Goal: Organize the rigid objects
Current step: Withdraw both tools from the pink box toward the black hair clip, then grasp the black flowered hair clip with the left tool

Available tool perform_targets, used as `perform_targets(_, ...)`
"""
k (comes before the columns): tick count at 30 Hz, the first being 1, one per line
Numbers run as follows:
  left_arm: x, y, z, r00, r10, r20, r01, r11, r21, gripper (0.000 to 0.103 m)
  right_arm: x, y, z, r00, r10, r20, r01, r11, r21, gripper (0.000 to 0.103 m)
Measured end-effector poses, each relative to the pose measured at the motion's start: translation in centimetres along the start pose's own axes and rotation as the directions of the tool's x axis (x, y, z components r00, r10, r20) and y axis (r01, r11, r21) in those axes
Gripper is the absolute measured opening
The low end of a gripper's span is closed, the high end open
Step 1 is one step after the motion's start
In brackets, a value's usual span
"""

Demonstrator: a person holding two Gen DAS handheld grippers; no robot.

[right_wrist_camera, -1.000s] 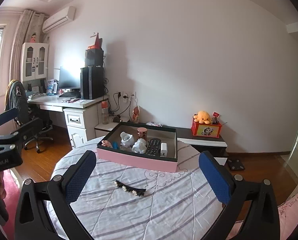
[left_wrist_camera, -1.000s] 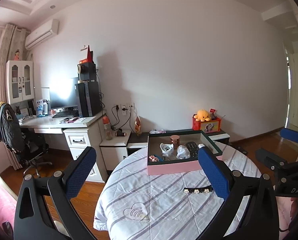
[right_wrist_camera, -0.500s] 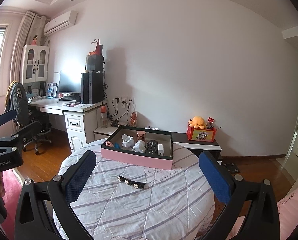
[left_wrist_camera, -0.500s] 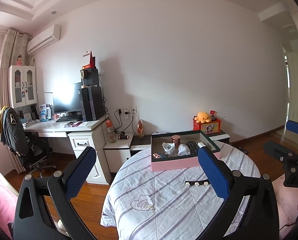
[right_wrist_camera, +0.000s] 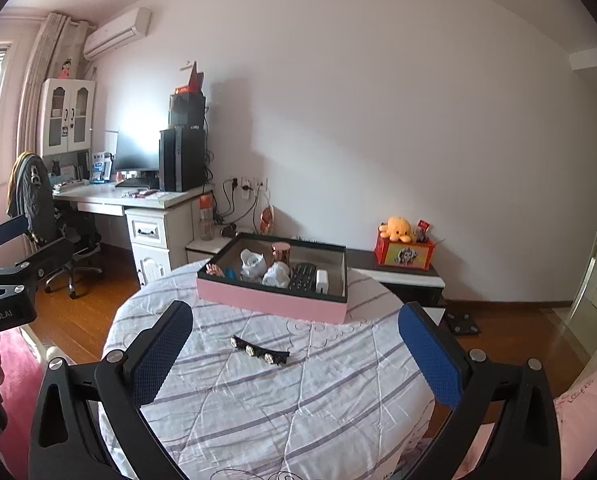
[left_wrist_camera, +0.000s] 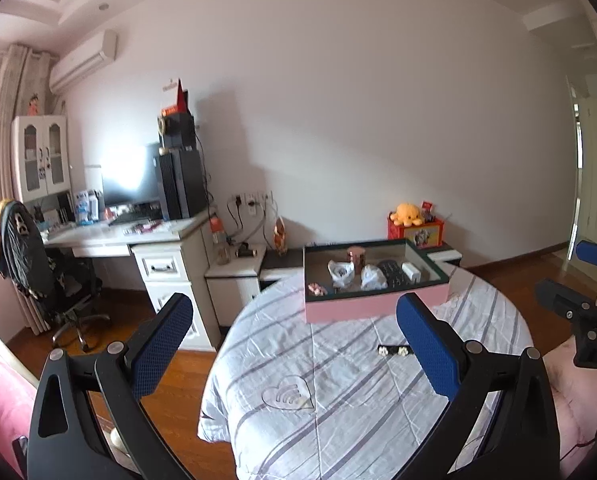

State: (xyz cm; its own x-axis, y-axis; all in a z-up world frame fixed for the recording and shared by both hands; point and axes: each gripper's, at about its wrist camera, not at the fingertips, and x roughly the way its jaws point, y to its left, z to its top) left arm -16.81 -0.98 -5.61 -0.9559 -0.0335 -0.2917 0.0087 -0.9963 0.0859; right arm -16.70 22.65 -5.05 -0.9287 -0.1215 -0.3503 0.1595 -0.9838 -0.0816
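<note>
A round surface covered with a white quilted cloth with grey stripes fills the lower middle of both wrist views. Toward its far side sits a shallow pink box with a dark rim, open at the top. Inside it, from left to right, lie a small pink item, something blue, two white crumpled bags, a copper-coloured cup behind them, a black remote control and a white charger.

On the cloth in front of the box, apart from it, lies a black hair clip set with three pale stones. In the left wrist view the same hair clip shows just beside the inner edge of the right-hand blue pad.

The left gripper hangs above the near left edge of the surface, its blue-padded fingers spread wide and holding nothing. The right gripper hangs above the near edge too, its fingers equally wide apart and empty, with the hair clip lying on the cloth between them and farther off.

Behind the surface are a white desk with a monitor and a black computer tower, a dark office chair, and a low cabinet bearing a red box with an orange plush toy.
</note>
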Motion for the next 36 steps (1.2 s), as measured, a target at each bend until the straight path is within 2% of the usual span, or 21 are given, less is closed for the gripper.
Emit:
perform_targets(5, 4.0, -1.4, -1.7, 0.993, -0.051, -0.106, 0.055, 0.998, 0.036, 0.103, 2.8, -0.6, -1.0, 0.999, 0.001, -0.052, 0.0, 1.0, 0.01, 0.103)
perform_targets(9, 7.5, -4.1, -3.1, 0.975, -0.114, -0.191, 0.129, 0.989, 0.068, 0.103, 5.3, -1.8, -2.0, 0.995, -0.005, -0.097, 0.008, 0.999, 0.031, 0.103)
perform_targets(13, 11.2, -6.9, -4.3, 0.945, -0.18, -0.272, 0.202, 0.978, 0.054, 0.103, 8.2, -3.6, -3.2, 0.989, -0.012, -0.149, 0.02, 0.998, 0.054, 0.103)
perform_targets(19, 16.3, -11.6, -6.0, 0.897, -0.215, -0.386, 0.244, 0.969, 0.028, 0.103, 12.2, -7.0, -4.7, 0.977, -0.013, -0.212, 0.035, 0.994, 0.1, 0.103)
perform_targets(23, 19.5, -14.4, -7.3, 0.858, -0.216, -0.466, 0.237, 0.971, -0.013, 0.103, 14.6, -9.0, -4.8, 0.972, -0.018, -0.234, 0.04, 0.995, 0.093, 0.103)
perform_targets(29, 23.6, -16.5, -9.3, 0.808, -0.152, -0.57, 0.165, 0.986, -0.029, 0.103, 17.7, -11.1, -4.2, 0.971, -0.012, -0.239, 0.032, 0.996, 0.08, 0.103)
perform_targets(34, 25.7, -16.7, -10.0, 0.788, -0.117, -0.605, 0.133, 0.991, -0.019, 0.103, 20.1, -11.8, -4.3, 0.965, 0.011, -0.261, 0.009, 0.997, 0.073, 0.103)
perform_targets(36, 25.9, -16.5, -10.1, 0.79, -0.127, -0.6, 0.139, 0.99, -0.028, 0.103, 20.9, -11.8, -4.3, 0.963, 0.018, -0.267, 0.002, 0.997, 0.073, 0.103)
